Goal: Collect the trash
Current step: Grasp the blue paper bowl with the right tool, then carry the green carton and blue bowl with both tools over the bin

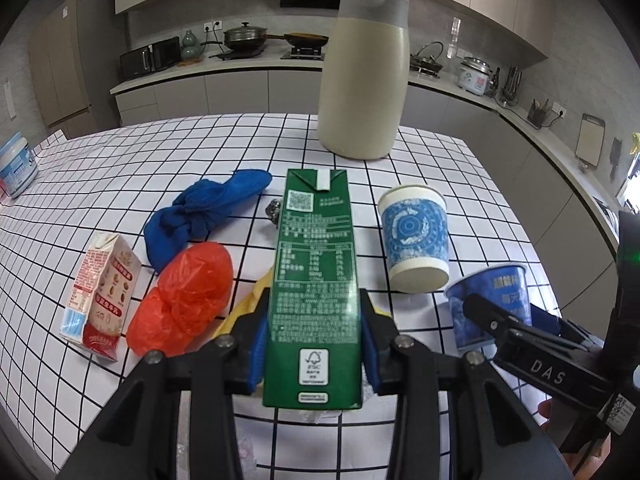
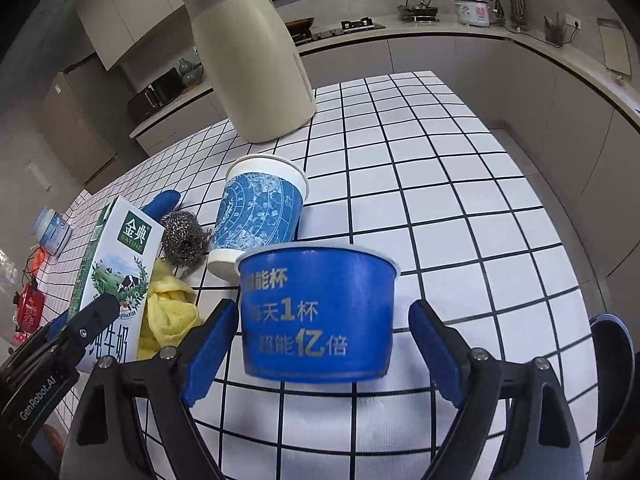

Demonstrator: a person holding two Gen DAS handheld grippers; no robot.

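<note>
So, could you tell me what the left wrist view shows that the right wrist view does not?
Only the left wrist view shows the red plastic bag and small pink carton. Only the right shows the blue tub between the right gripper's open pads. Both show the green milk carton clamped in the left gripper, the patterned paper cup and the cream jug.

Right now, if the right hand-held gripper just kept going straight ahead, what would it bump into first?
Most likely the blue cup. It stands between the open pads of the right hand-held gripper, neither pad touching it. The patterned paper cup lies just beyond it, though depth is hard to judge.
</note>
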